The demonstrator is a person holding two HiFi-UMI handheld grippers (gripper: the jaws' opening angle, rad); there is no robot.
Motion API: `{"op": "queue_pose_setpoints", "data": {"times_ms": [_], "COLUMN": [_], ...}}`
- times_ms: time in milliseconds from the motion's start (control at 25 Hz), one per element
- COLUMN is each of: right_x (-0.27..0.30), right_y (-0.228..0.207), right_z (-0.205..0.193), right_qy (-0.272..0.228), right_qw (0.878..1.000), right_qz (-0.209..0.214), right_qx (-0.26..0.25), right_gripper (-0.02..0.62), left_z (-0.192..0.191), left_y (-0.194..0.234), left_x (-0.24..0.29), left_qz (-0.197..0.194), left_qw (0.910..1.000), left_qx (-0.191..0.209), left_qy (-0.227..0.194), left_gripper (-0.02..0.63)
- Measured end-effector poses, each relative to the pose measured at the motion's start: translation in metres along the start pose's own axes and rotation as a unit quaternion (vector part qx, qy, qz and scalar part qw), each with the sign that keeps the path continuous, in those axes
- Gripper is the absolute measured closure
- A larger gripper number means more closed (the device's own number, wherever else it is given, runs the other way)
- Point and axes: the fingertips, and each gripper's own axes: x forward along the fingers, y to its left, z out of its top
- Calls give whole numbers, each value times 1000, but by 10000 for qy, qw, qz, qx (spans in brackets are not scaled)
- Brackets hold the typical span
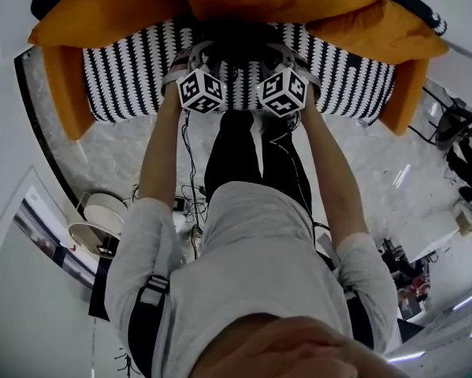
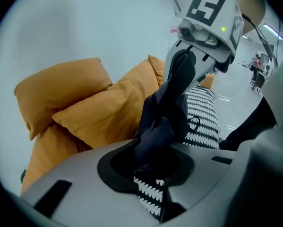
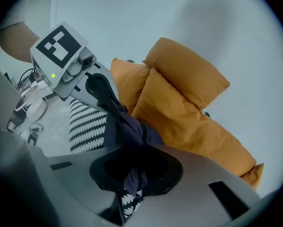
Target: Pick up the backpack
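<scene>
Grey shirt of the person fills the lower part of the head view. Both forearms reach forward to the sofa, whose seat carries a black-and-white pattern of leaf rows. Orange cushions line the sofa's back edge and both side edges.

Task item: the backpack is a dark fabric mass at mid-width of the seat, just in front of the back cushions. Whether it rests on the seat cannot be told.

Left gripper: jaws nearly together, pinching a bunched fold of the backpack's navy fabric.

Right gripper: jaws nearly together, clamped on another dark fold of the same fabric. The fabric spans from one gripper to the other.

Markings: each gripper bears a marker cube printed with black squares on white. A green lamp is lit below the cube on the right gripper
</scene>
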Motion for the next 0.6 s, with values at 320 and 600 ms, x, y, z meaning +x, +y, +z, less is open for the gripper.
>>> {"op": "queue_pose_setpoints", "data": {"times_ms": [320,600], "right_x": [-24,-46], "right_y": [13,27], "right_z": [-17,-31], "right_qy": [-189,-388], "right_qw": [9993,9978], "right_qz": [-49,-95], "right_qx": [319,537], "right_gripper": [529,531], "left_z": [13,22], "left_y": [-19,-39], "left_x": [-15,-35], "left_qz": [220,341], "left_qw": [9994,9979], "left_qx": [-281,-558], "left_qy": [-4,-30], "left_gripper": [529,529]}}
